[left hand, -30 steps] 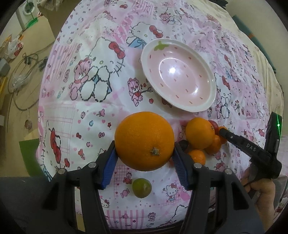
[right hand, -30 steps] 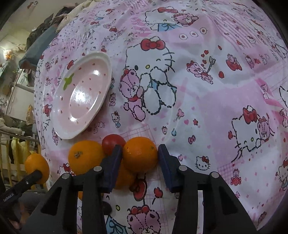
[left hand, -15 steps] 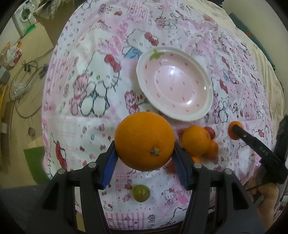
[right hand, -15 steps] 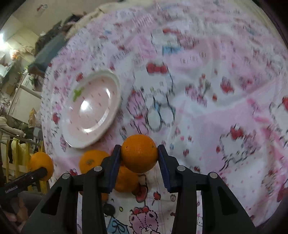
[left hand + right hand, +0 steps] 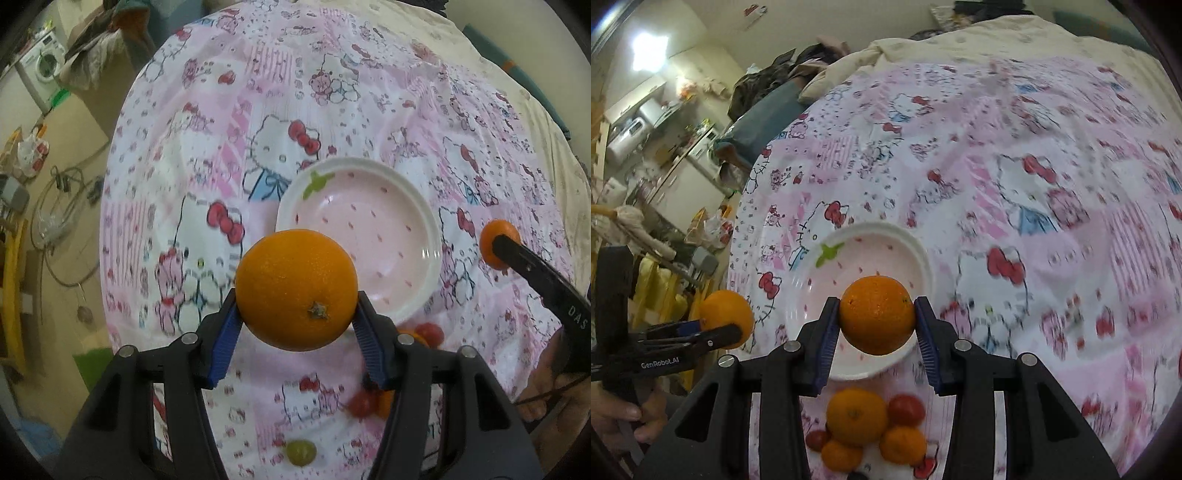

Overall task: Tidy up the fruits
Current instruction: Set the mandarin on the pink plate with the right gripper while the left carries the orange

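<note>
Pink plate (image 5: 424, 218): bare, nothing delivered yet. Large orange (image 5: 295, 290): clamped in left gripper (image 5: 295, 332), raised near plate. Small orange (image 5: 877, 320): clamped in right gripper (image 5: 877, 332). Remaining fruit pile (image 5: 857, 415): on cloth (image 5: 332, 92).

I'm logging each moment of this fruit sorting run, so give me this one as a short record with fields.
left gripper: shut on a large round orange, lifted
right gripper: shut on a smaller orange mandarin, lifted
plate: pink dish with white rim, nothing on it
surface: pink cartoon-cat cloth
fruit left on cloth: cluster of mandarins and red tomatoes; one small green fruit apart
</note>
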`<state>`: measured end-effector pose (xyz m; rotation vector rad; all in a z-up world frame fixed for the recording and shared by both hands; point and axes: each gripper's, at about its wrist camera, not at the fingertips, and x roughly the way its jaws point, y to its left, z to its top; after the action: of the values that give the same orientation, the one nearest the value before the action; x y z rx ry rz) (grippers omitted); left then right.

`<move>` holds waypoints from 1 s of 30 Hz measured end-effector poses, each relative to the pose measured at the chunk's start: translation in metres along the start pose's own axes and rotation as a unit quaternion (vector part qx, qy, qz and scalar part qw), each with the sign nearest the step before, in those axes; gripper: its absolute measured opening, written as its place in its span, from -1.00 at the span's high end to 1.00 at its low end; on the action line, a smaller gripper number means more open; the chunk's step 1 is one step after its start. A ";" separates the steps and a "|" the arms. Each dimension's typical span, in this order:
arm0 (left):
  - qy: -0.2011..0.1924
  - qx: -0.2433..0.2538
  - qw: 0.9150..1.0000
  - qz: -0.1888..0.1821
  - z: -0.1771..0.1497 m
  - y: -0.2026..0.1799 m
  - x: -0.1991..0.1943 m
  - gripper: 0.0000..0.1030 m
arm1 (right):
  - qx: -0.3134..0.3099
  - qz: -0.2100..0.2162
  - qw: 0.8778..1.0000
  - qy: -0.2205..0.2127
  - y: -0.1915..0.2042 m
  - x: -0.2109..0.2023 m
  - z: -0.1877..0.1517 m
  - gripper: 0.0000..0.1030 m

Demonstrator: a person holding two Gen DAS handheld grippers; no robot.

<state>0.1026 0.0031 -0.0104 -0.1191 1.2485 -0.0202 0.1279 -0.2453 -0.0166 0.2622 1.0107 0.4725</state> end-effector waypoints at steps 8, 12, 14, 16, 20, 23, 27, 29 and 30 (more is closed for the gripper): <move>0.002 -0.006 1.000 0.003 0.014 0.006 0.024 -0.06 | -0.030 0.006 0.999 0.025 -0.001 0.051 0.030 0.18; 0.005 -0.031 0.999 0.006 0.019 0.020 0.032 -0.06 | -0.045 0.008 0.998 0.049 -0.002 0.083 0.040 0.18; 0.007 -0.040 0.999 0.014 0.020 0.025 0.034 -0.06 | -0.069 -0.003 0.996 0.056 0.002 0.097 0.041 0.18; 0.010 -0.045 0.999 0.012 0.021 0.028 0.037 -0.06 | -0.091 -0.011 0.994 0.065 0.007 0.113 0.040 0.18; 0.010 -0.049 0.999 0.012 0.023 0.032 0.039 -0.06 | -0.155 -0.054 0.983 0.081 0.021 0.139 0.036 0.18; 0.012 -0.050 0.999 0.014 0.024 0.034 0.042 -0.06 | -0.192 -0.080 0.975 0.083 0.028 0.150 0.030 0.17; 0.026 -0.052 0.998 0.010 0.023 0.034 0.048 -0.06 | -0.199 -0.088 0.972 0.084 0.030 0.152 0.027 0.08; 0.033 -0.059 0.998 0.004 0.022 0.034 0.050 -0.06 | -0.190 -0.074 0.976 0.083 0.029 0.150 0.029 -0.19; 0.033 -0.062 0.998 0.001 0.022 0.034 0.050 -0.06 | -0.186 -0.073 0.977 0.077 0.029 0.147 0.031 -0.36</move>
<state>0.1374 0.0349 -0.0544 -0.2261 1.3162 0.0556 0.2125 -0.1471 -0.0987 -0.1854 1.0615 0.5422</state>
